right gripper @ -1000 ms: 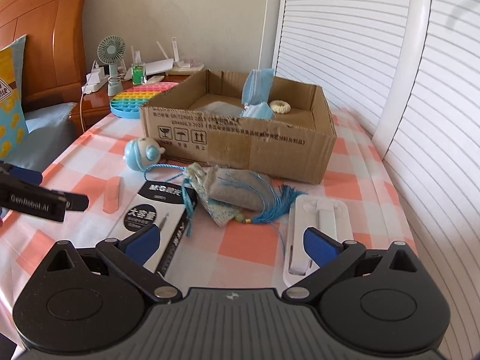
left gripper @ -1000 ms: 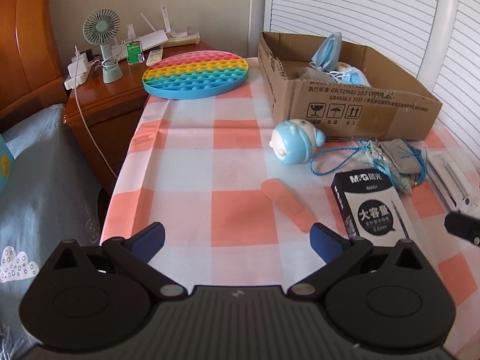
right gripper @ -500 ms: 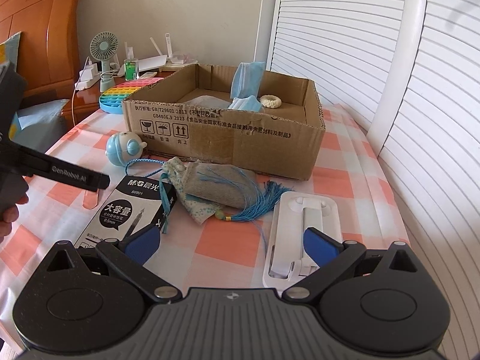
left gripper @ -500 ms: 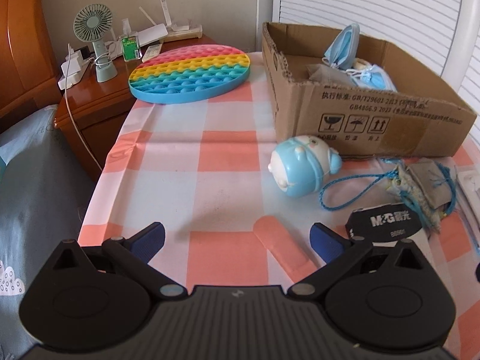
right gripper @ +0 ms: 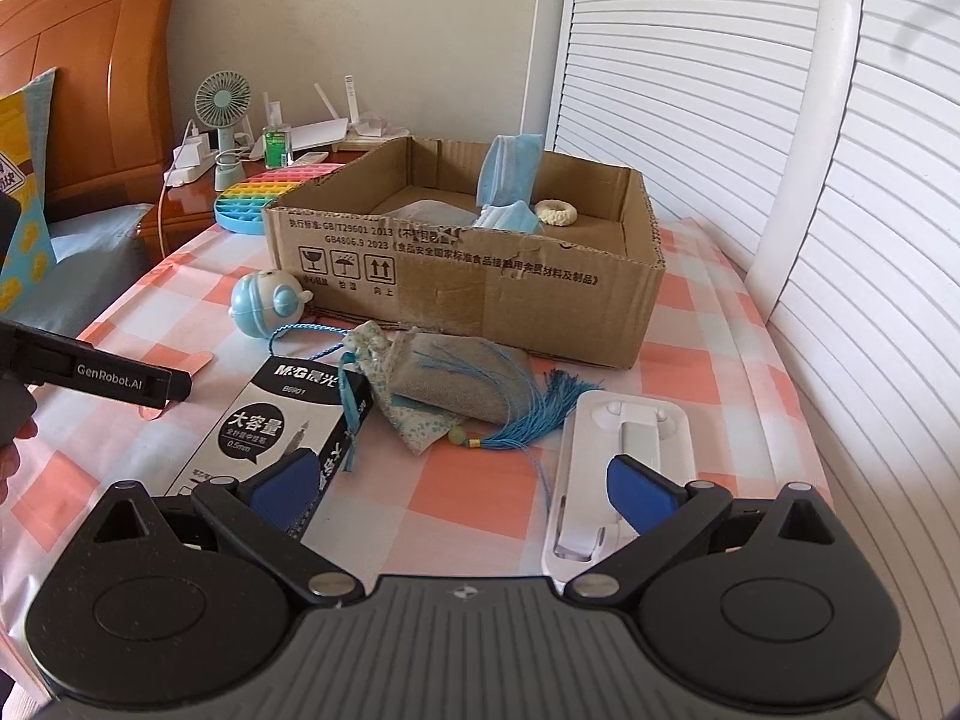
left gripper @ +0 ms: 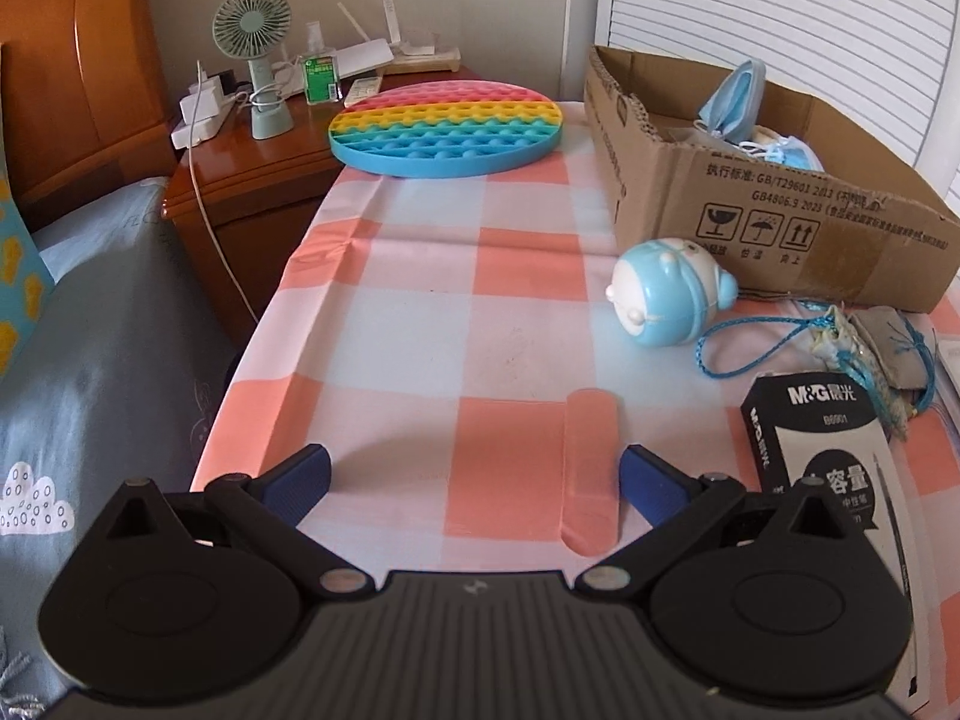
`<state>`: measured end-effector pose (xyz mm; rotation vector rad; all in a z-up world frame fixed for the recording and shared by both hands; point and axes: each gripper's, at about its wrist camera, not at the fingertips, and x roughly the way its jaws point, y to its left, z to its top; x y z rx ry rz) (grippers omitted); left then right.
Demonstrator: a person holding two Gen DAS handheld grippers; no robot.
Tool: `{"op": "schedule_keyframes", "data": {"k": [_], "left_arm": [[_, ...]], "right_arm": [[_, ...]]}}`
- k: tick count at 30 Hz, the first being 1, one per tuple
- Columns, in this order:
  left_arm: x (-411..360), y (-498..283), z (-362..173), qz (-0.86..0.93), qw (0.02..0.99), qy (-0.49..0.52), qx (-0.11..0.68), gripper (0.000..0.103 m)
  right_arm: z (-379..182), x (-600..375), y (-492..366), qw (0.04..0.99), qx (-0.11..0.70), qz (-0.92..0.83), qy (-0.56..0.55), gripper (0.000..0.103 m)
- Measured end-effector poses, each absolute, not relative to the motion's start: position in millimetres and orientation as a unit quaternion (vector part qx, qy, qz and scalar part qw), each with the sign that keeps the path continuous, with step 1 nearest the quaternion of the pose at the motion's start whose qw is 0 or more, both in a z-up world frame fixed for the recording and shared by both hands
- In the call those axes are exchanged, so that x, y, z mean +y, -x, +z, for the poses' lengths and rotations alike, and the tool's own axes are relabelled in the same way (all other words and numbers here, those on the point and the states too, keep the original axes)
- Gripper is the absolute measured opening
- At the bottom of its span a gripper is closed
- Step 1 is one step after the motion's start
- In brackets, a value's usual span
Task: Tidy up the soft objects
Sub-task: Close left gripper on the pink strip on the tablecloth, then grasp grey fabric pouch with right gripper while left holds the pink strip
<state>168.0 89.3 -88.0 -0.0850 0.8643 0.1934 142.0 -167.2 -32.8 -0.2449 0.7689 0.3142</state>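
Observation:
A cardboard box [right gripper: 480, 291] [left gripper: 780, 222] holds blue face masks [right gripper: 510, 180] and a cream scrunchie [right gripper: 555, 213]. In front of it lie a grey sachet with a blue tassel [right gripper: 462, 384] [left gripper: 882, 348] and a round blue toy [left gripper: 666, 294] [right gripper: 264, 303]. A rainbow pop-it mat [left gripper: 447, 123] lies at the table's far left. My left gripper [left gripper: 474, 480] is open, low over the checked cloth, its right finger beside a pink strip [left gripper: 589, 468]. My right gripper [right gripper: 462, 480] is open and empty, just short of the sachet.
A black pen box [right gripper: 282, 420] [left gripper: 834, 462] and a white plastic holder [right gripper: 624, 462] lie near the front. A wooden nightstand [left gripper: 240, 168] with a small fan [left gripper: 255, 69] stands beyond the table's left edge, a bed [left gripper: 90, 330] beside it. White shutters [right gripper: 780, 120] close the right.
My left gripper has moved forward and turned, so the pink strip now lies beside its right finger. My right gripper has shifted slightly; the box and sachet look closer.

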Motion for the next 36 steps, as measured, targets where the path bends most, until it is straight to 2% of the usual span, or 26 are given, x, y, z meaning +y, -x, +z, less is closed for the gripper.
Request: {"op": "schedule_keyframes", "data": {"k": [3,5,6,8,11,23,30,36], "left_arm": [[84.5,-162.1,-85.1,0.082,0.907,0.045,0.410,0.080],[79.6,-160.5,-82.2,0.067,0.911,0.043,0.404,0.059],[75.9,-160.4,-80.9,0.061,0.913,0.039,0.402,0.053],[68.9,-160.4,-79.4,0.047,0.915,0.034,0.399,0.033],[62.4,-161.6,-78.8,0.039,0.917,0.031,0.396,0.019],[59.8,-162.3,-78.1,0.036,0.916,0.031,0.398,0.017],[60.1,-162.5,-78.2,0.037,0.915,0.035,0.399,0.017],[60.3,-161.8,-78.1,0.038,0.915,0.037,0.400,0.017]], "right_arm": [[-34.3,-166.3,-141.6,0.907,0.374,0.155,0.118,0.103],[-34.8,-166.0,-140.9,0.906,0.374,0.157,0.118,0.103],[-34.8,-166.3,-140.3,0.906,0.374,0.158,0.118,0.103],[-34.7,-167.5,-139.4,0.907,0.373,0.159,0.116,0.103],[-35.2,-170.2,-140.7,0.907,0.373,0.160,0.114,0.103],[-36.4,-165.9,-167.9,0.883,0.343,0.231,0.224,0.102],[-47.2,-159.3,-202.6,0.862,0.343,0.259,0.270,0.083],[-56.0,-153.6,-217.5,0.834,0.349,0.291,0.313,0.079]]}}
